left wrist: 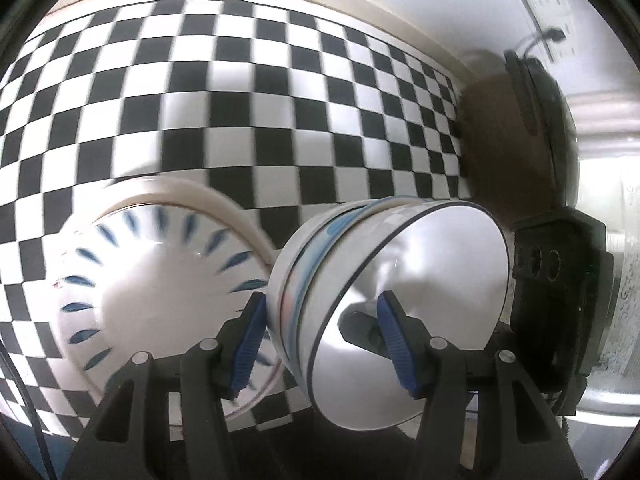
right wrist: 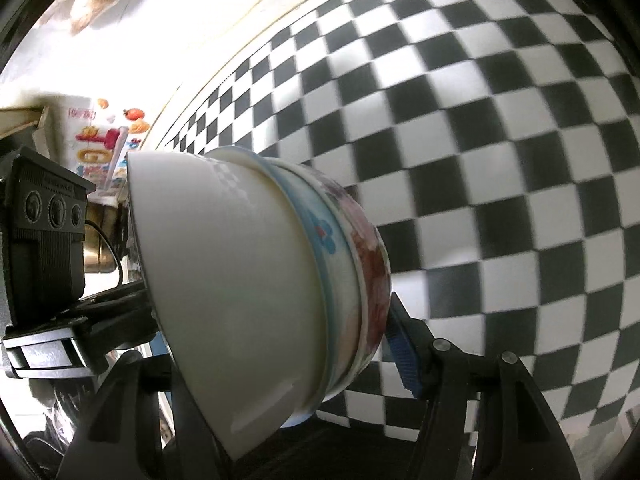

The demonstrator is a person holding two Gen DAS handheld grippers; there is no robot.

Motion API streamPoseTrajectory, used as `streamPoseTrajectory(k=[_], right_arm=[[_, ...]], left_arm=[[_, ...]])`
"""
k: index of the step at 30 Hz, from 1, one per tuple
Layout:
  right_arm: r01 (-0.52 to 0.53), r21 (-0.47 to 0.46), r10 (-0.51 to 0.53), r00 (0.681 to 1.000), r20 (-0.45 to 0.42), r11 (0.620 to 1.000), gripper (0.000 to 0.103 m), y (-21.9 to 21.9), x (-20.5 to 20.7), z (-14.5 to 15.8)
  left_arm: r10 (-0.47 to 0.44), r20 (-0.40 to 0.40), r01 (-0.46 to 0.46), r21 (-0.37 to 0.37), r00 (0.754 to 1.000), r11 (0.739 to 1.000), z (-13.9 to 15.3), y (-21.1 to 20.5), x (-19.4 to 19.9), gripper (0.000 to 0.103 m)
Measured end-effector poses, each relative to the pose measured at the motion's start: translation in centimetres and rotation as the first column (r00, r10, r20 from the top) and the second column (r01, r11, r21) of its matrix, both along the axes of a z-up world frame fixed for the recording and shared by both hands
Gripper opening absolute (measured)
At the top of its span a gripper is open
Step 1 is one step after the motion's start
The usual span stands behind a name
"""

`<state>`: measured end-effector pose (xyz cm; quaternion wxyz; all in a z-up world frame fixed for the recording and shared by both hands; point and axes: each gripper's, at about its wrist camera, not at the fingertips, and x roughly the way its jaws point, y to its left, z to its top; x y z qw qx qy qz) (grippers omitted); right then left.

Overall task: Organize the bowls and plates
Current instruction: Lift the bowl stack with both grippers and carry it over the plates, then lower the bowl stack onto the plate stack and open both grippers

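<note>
Blue ribbed pads (left wrist: 250, 346) on the left claw (left wrist: 324, 344) sit closest to the lens, one outside and one inside a stack of nested bowls (left wrist: 360, 280). The stack lies tipped on its side, its open mouth facing right. One pad presses the outer wall of the stack and the other reaches into the mouth of the innermost bowl, so the claw is clamped on the stack's walls. That inner bowl is plain white with a thin dark line round its rim; the bowls under it show a pale blue band and a pinkish pattern.

To the left of the stack, just beside it, a wide bowl with blue dashes (left wrist: 160, 280) round its inside rests on the table (left wrist: 280, 100), which wears a black-and-white checked cloth. Whether the two touch is unclear through the blur.

From the right wrist, the same stack (right wrist: 248, 280) fills the middle of the view, seen from outside: white bowl at the left, then the blue-banded one, then one with red and pink flowers. The right claw (right wrist: 288, 364) straddles it. One blue pad (right wrist: 404, 356) lies against the flowered bowl; the other finger is hidden behind the white bowl, so I cannot tell whether this claw grips. A black device (right wrist: 44, 224) shows at the left edge.
</note>
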<state>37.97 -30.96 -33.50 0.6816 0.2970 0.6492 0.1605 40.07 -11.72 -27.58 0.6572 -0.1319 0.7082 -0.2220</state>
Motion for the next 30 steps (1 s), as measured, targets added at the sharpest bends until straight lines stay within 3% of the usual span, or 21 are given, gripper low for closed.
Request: streamPoseTrajectory(k=[8,15,30], right_arm=[[-0.103,0.017,0.102,0.995,0.008,0.995,0.064,7.5,2.3,-1.0],[-0.163,0.027,0.163,0.987,0.0,0.986,0.064,11.0,2.1,-2.5],[-0.187,0.036,0.189,0.981,-0.038,0.982,0.064,12.2,1.8,-4.6]], left_arm=[[0.092,0.003,-0.092,0.022,0.996,0.995,-0.3,5.9,-0.2,0.054],[0.143,0.002,-0.143,0.058,0.99,0.988,-1.4,9.4,-0.2,0.054],[0.156,-0.024,-0.153,0.077,0.988,0.985,-3.3,10.7,-0.1,0.054]])
